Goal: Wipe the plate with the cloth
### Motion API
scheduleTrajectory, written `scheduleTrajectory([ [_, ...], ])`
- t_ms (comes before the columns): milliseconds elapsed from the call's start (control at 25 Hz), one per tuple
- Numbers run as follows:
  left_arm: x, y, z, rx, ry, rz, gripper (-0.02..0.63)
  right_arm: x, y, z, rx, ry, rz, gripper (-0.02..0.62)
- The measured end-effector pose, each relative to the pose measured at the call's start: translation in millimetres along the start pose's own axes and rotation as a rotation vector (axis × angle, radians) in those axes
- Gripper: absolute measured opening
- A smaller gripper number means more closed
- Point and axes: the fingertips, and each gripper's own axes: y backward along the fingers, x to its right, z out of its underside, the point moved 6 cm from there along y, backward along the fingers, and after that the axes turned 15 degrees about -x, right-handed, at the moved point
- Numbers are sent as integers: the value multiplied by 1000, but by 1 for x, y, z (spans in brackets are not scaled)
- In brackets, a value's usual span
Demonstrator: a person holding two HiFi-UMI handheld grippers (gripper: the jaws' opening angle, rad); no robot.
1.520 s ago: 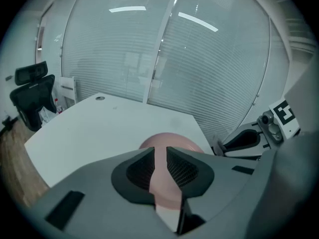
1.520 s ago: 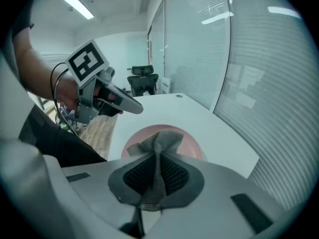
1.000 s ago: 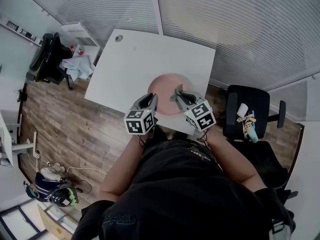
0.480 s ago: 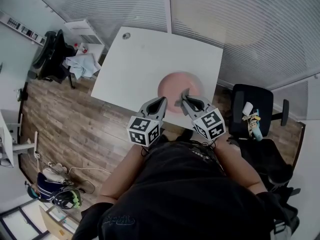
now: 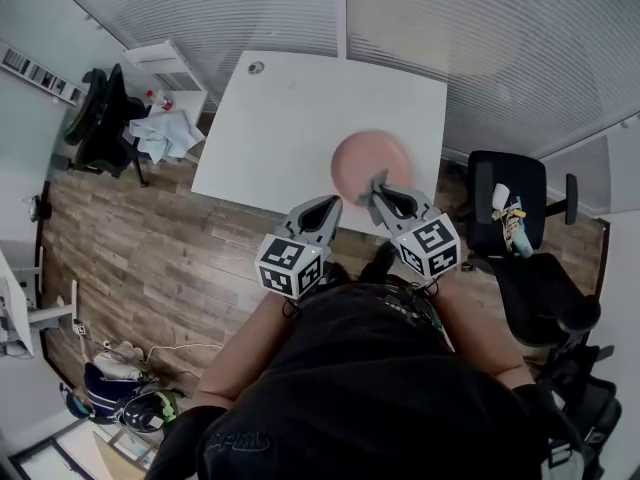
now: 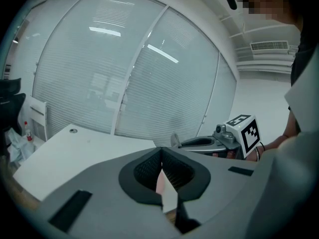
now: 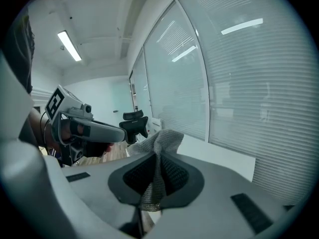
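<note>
Head view: I've drawn both grippers back off the plate (image 5: 372, 160). The left gripper (image 5: 328, 206) has just closed its jaws on nothing, and the right gripper (image 5: 380, 186) clamps the cloth (image 7: 162, 141). Wiping looks finished.

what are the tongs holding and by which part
The right tongs pinch the grey cloth by a bunched fold, its end poking past the tips. The left tongs are shut on nothing.
</note>
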Motion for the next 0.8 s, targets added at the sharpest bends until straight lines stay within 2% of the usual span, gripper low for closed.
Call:
scheduleTrajectory([
  [320, 7, 27, 19, 3, -22, 61, 17, -39, 19, 8, 41, -27, 52, 43],
  [800, 32, 29, 29, 30, -31, 122, 17, -42, 46, 24, 31, -12, 79, 43],
])
